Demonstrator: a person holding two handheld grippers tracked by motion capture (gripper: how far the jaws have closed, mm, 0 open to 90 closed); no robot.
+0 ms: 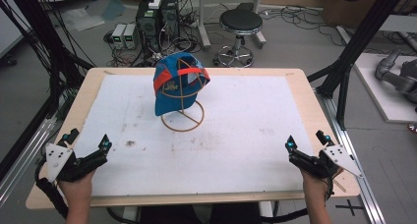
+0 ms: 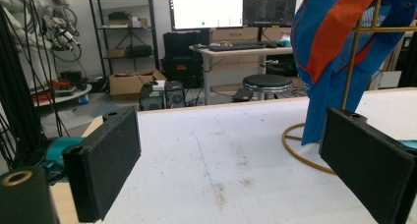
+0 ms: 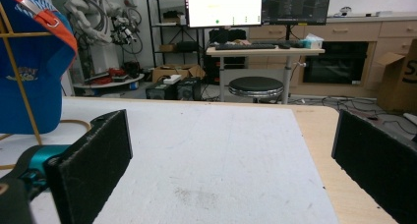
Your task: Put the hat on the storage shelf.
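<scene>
Tools (image 1: pixel 88 150) (image 1: pixel 305 144) agape; cap (image 1: pixel 173 86) on wire stand (image 1: pixel 184 117).

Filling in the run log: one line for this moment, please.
left gripper: open, empty, near-left table edge | right gripper: open, empty, near-right | cap: on wire stand, untouched

A robotics lab: a grey robot arm (image 1: pixel 398 74) at three o'clock, power supplies (image 1: pixel 124 35) and tangled cables at eleven, monitors (image 3: pixel 223 6) beyond.
</scene>
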